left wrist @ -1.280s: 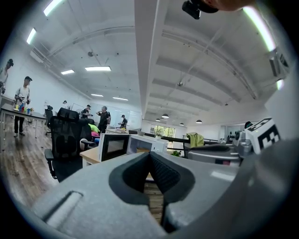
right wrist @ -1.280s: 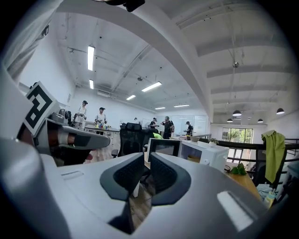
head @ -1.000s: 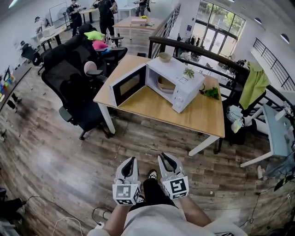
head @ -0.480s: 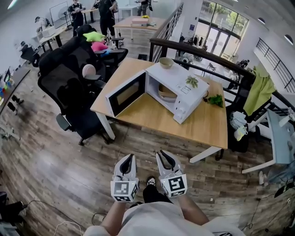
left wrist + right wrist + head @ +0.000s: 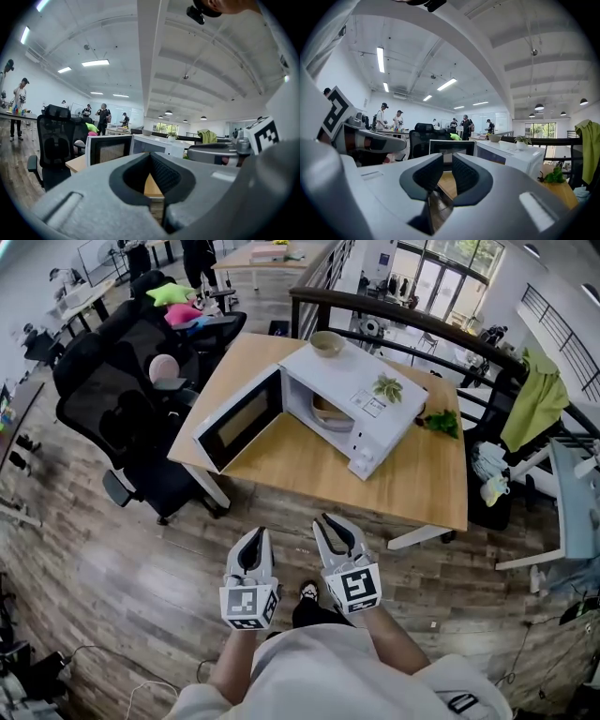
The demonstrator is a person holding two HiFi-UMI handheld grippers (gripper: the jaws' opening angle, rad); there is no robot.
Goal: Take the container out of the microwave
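A white microwave [image 5: 352, 399] stands on a wooden table [image 5: 309, 465], its door [image 5: 239, 418] swung open to the left. Inside it sits a tan, bowl-like container [image 5: 328, 415], partly hidden by the cavity's edge. Both grippers hang low over the floor, well short of the table. My left gripper [image 5: 255, 538] is shut, its tips touching with nothing between them. Beside it, my right gripper [image 5: 330, 524] is open by a narrow gap and empty. The left gripper view shows the open door [image 5: 108, 149] past the left gripper [image 5: 150, 155]. The right gripper [image 5: 447, 157] points at the microwave [image 5: 506, 157].
A beige bowl [image 5: 326, 343] and a small plant [image 5: 386, 387] rest on top of the microwave. A leafy green plant [image 5: 441, 423] lies at the table's right end. Black office chairs [image 5: 131, 418] crowd the table's left side. A dark railing [image 5: 412, 320] runs behind.
The person has stepped closer to the table, so the microwave looks larger and nearer. Both grippers have come forward with the person, side by side, and their jaws have not visibly changed.
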